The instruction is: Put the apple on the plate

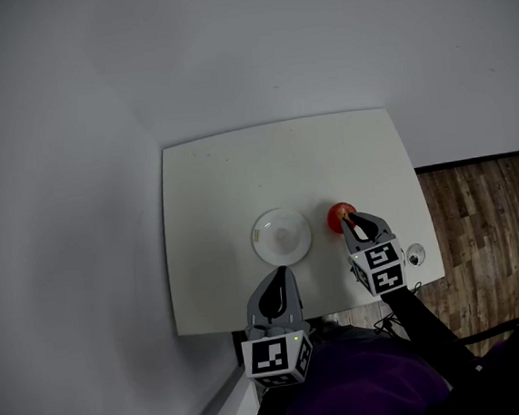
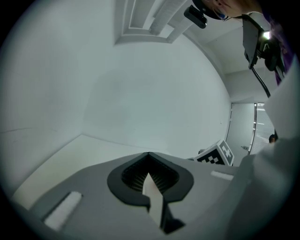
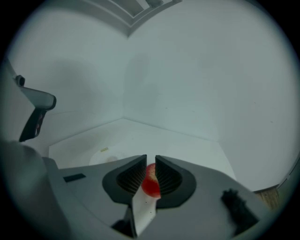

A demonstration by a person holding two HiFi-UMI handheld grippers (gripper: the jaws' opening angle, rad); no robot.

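White tabletop (image 1: pixel 212 188) set in a corner of pale walls; white plate (image 1: pixel 281 235) near its front middle; red apple (image 1: pixel 339 214) just right of the plate, apart from its rim, not on it; right tool (image 1: pixel 350 222) clenched on the apple, jaws a narrow gap apart with the fruit pinched between the ribbed pads (can't tell whether it rests on the tabletop or is lifted); left tool (image 1: pixel 281 275) clenched on nothing, tips meeting, pointing at the plate's near side from the tabletop's front edge; wood floor (image 1: pixel 480 217) off to the right.
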